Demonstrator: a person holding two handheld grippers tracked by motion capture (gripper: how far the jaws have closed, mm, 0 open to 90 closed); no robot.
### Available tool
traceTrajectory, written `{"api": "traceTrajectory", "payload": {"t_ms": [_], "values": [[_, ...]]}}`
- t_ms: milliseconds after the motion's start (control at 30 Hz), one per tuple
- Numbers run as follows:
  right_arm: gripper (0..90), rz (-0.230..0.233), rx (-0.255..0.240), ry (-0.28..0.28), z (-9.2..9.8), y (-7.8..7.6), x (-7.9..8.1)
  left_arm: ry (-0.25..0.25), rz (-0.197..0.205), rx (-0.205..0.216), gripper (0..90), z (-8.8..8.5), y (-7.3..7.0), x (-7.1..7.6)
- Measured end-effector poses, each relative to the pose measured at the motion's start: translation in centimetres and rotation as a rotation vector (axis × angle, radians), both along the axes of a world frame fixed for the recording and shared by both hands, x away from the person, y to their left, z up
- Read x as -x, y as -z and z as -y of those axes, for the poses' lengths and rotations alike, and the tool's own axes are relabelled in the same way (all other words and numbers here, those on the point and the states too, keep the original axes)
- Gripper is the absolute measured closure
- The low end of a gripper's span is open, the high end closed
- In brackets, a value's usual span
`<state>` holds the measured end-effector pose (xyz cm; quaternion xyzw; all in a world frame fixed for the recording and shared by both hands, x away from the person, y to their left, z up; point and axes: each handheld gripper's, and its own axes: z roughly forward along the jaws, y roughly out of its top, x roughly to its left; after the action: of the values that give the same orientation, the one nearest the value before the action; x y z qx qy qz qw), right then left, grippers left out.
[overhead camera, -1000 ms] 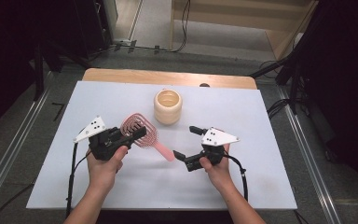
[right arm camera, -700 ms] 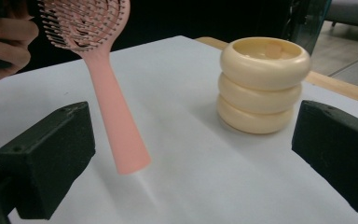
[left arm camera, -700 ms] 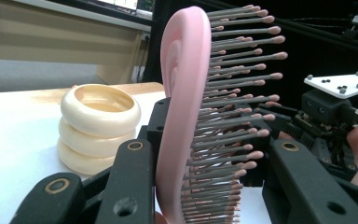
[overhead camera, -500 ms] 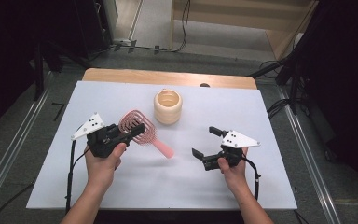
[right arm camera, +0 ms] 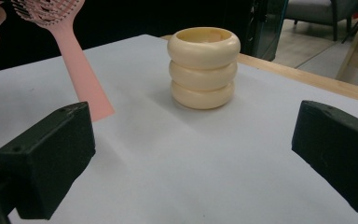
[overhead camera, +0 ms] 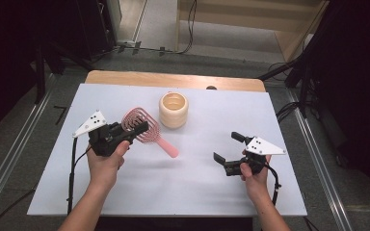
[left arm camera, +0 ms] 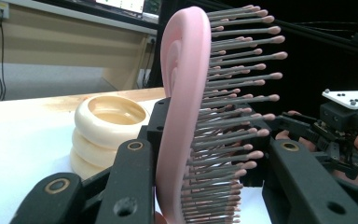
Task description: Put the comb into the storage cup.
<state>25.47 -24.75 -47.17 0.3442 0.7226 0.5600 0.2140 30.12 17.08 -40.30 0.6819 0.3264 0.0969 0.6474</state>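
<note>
A white table (overhead camera: 173, 183) takes up most of the high view, with a strip of bare wood along its far edge and dark floor and cables around it. Toward the far middle of the white surface stands a cream holder (overhead camera: 173, 110) shaped like three stacked rings, open at the top; in the right gripper view it sits upright ahead, between the two black jaws and well beyond them. Just left of it in the high view is a pink hairbrush (overhead camera: 147, 131), its round head nearest the holder but apart from it, its handle slanting toward the person's side with the tip down at the table. The left gripper (overhead camera: 136, 131) has the brush head clamped — in the left gripper view the pink back of the head stands on edge against one jaw and the bristles reach across to the other, so the jaws are closed as far as the brush allows. The right gripper (overhead camera: 227, 147) is held over bare table at the right, well apart from the brush and the holder — its jaws are spread wide with nothing between them. A hand grips each tool from below, and a black cable trails from each toward the near edge.
</note>
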Motion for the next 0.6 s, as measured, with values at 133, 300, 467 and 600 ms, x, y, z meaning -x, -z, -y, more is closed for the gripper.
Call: {"api": "traceTrajectory", "payload": {"t_ms": [133, 300, 467, 600], "values": [[0.0, 0.002, 0.008, 0.009, 0.7, 0.2, 0.2, -0.005, -0.004, 0.006, 65.3, -0.2, -0.2, -0.3], [0.0, -0.006, 0.013, 0.024, 1.6, 0.5, 0.5, -0.003, 0.0, 0.003, 65.3, -0.4, -0.6, -0.7], [0.0, -0.008, 0.009, 0.043, 2.5, 0.7, 0.8, -0.006, -0.006, 0.006, 65.3, -0.7, -0.8, -1.0], [0.0, -0.013, 0.006, 0.057, 3.2, 0.8, 1.0, -0.01, -0.007, 0.004, 65.3, -0.7, -0.9, -1.3]]}}
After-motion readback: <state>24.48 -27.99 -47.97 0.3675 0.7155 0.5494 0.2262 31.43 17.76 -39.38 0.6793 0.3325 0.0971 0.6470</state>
